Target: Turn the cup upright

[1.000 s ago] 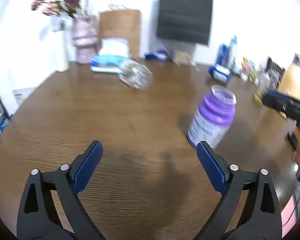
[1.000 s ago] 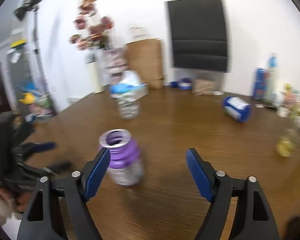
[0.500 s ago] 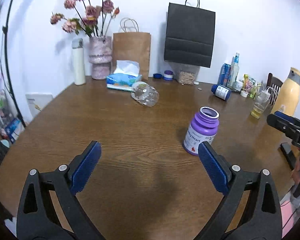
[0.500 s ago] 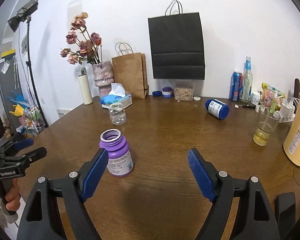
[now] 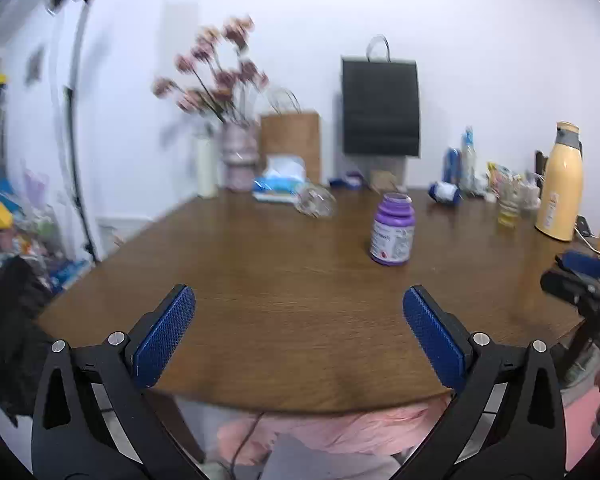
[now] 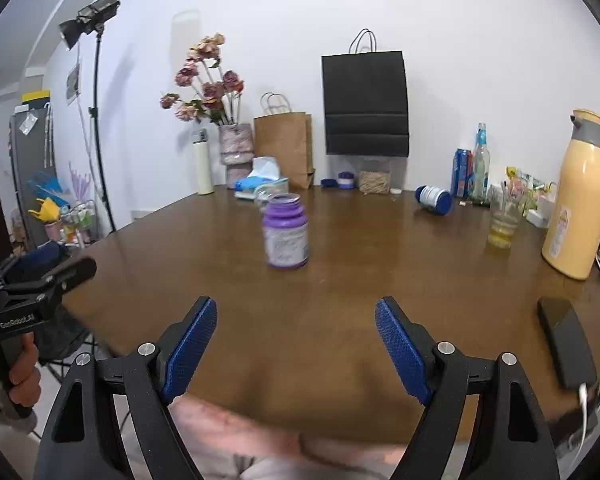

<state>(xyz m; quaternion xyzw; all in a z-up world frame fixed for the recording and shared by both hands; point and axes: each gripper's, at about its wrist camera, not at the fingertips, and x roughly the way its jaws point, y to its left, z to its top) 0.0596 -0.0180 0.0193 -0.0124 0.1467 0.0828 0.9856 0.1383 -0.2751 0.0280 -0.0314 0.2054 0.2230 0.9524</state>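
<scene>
The purple cup (image 6: 285,232) is seen standing upright, mouth up, on the brown bench (image 6: 340,280), well beyond both grippers; whether anything is inside cannot be told. A clear jar (image 5: 315,201) lies on its side farther back, near the tissue box (image 5: 278,184); in the right wrist view it is mostly hidden behind the cup. A drinking glass (image 6: 502,220) at the right holds a little yellow liquid, and a cream thermos (image 6: 578,200) stands beside it. A blue can (image 6: 434,199) lies tipped over at the far right. The left gripper (image 5: 299,334) is held wide open over the near bench edge, with nothing between its blue pads. The right gripper (image 6: 296,346) is likewise spread wide and empty. The far objects in the left view are blurred.
</scene>
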